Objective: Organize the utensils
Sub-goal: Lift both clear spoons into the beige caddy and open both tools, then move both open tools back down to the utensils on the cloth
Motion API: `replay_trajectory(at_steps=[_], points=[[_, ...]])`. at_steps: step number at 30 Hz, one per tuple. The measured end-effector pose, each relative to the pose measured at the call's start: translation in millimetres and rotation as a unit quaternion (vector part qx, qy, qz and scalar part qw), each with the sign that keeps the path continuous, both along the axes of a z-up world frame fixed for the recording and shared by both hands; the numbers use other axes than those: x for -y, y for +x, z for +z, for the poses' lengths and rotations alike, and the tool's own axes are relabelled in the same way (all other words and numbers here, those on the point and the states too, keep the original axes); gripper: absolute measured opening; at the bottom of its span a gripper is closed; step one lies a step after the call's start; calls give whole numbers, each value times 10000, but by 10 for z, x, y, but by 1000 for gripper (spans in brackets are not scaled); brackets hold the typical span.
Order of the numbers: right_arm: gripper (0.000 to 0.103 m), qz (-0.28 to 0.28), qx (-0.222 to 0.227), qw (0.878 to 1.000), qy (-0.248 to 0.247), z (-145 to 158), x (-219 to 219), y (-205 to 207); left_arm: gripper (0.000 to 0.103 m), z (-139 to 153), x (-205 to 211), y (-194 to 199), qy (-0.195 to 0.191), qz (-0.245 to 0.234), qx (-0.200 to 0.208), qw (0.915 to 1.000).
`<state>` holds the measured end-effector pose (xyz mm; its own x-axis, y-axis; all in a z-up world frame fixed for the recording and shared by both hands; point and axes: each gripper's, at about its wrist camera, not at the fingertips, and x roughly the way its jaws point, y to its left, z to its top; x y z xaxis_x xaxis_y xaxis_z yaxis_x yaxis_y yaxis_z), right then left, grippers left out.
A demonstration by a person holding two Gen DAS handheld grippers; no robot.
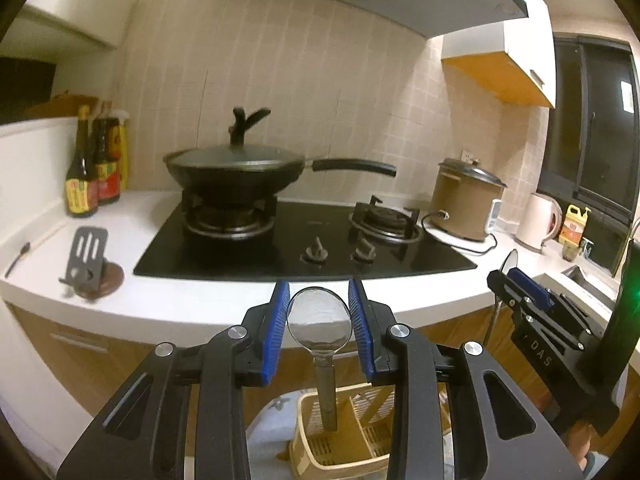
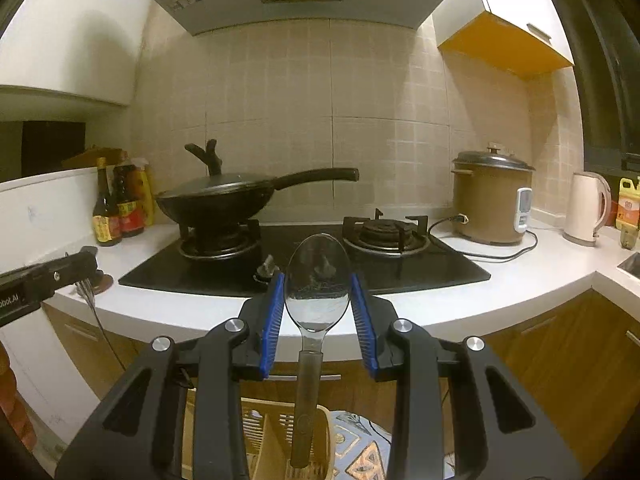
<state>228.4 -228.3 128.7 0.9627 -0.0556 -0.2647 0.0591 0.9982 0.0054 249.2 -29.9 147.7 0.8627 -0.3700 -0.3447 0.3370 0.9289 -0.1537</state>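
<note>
Two metal spoons in transit: left gripper (image 1: 319, 326) clamps one spoon (image 1: 319, 322), right gripper (image 2: 318, 320) another spoon (image 2: 317, 286), handles hanging toward the beige caddy (image 1: 344, 436) at 6 o'clock; slotted spatula (image 1: 86, 262) remains uncollected at 9 o'clock.

Black grippers, blue ribbed fingers (image 1: 277, 328), silver screws.
</note>
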Motion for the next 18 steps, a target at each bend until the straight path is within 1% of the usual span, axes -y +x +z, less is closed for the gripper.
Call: replay_trajectory(at_steps=[4,10,14,16,17,18], points=[[30,33,-41,9999,130,-135,27,33,29,-188,37,44,90,-22,-115,9999],[31,122,-94,9994,300,-266,33,-21,29,-328,23,41,133,-118,-243,9995],[31,222,-239,9987,398,-277,35,-86,30,-393,-16,31,73,-239,-427,9988],[32,301,-394,9978,440,-278,37,-113,31,-418,-46,8,48,-269,-502,9984],[33,357,-477,9971,468,-275,43,-132,32,-421,-58,-3,37,-286,-532,9982],[43,402,-543,9964,517,-269,57,-161,34,-423,-80,-19,16,-305,-566,9979]])
